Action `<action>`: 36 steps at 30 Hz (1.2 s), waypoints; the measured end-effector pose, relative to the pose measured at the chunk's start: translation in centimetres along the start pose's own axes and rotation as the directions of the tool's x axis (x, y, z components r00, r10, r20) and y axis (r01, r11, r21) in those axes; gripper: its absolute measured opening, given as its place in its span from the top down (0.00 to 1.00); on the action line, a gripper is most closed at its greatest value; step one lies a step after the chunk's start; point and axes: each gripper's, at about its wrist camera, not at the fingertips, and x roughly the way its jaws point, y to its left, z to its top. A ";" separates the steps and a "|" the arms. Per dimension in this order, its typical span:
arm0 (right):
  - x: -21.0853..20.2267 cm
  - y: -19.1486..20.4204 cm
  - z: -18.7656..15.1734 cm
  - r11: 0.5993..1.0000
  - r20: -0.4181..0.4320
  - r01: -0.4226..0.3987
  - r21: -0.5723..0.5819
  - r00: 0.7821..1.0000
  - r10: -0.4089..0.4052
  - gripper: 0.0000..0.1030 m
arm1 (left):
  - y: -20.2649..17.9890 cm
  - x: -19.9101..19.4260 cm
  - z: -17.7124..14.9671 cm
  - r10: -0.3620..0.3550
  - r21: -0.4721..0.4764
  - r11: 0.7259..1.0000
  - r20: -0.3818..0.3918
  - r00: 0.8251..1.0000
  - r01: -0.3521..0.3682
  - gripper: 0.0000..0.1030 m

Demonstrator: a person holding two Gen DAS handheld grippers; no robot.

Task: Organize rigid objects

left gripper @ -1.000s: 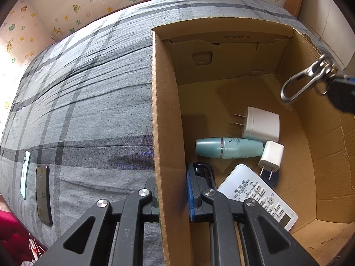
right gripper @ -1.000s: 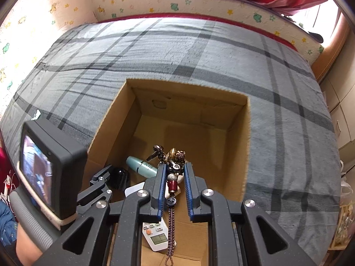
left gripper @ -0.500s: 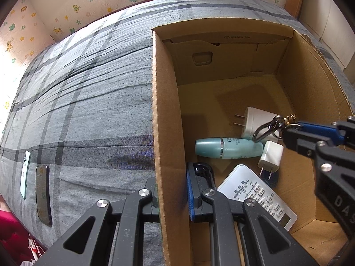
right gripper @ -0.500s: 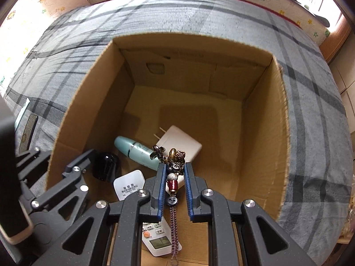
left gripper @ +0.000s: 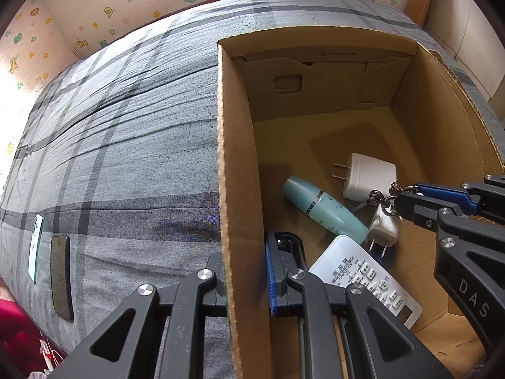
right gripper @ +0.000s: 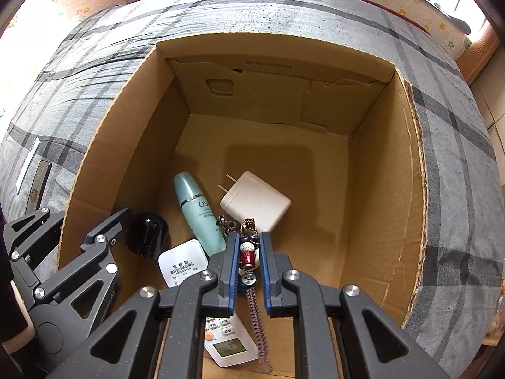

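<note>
My right gripper [right gripper: 247, 243] has its fingers clamped on the beaded keychain [right gripper: 247, 251], low inside the cardboard box [right gripper: 385, 189] above the chargers; my left gripper [left gripper: 244, 271] pinches the box's wall.

The left gripper [left gripper: 244, 279] points steeply down with its jaws clamped on the cardboard wall [left gripper: 233, 170] — one finger outside it, one inside. The right gripper [right gripper: 247, 249] also points steeply down, inside the box, its blue-padded jaws closed on a beaded keychain [right gripper: 247, 252] whose metal clip pokes out past the fingertips and whose braided cord hangs back between the fingers — toward the wrist.
</note>
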 end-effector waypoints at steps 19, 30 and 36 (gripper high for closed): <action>-4.8 -1.4 0.3 0.994 0.158 0.098 0.038 0.982 -0.103 0.09 | 0.0 -0.2 0.1 -0.001 -0.002 1.000 -0.001 1.000 0.001 0.84; -6.3 -2.4 -0.5 0.996 0.159 0.063 0.060 0.985 -0.072 0.03 | -0.1 -0.5 0.2 0.014 0.002 1.000 0.000 1.000 -0.014 0.79; -7.6 -3.3 -0.8 0.993 0.178 0.060 0.104 0.981 -0.078 0.03 | 0.1 -2.1 0.3 0.060 -0.016 0.998 0.030 0.998 -0.060 0.15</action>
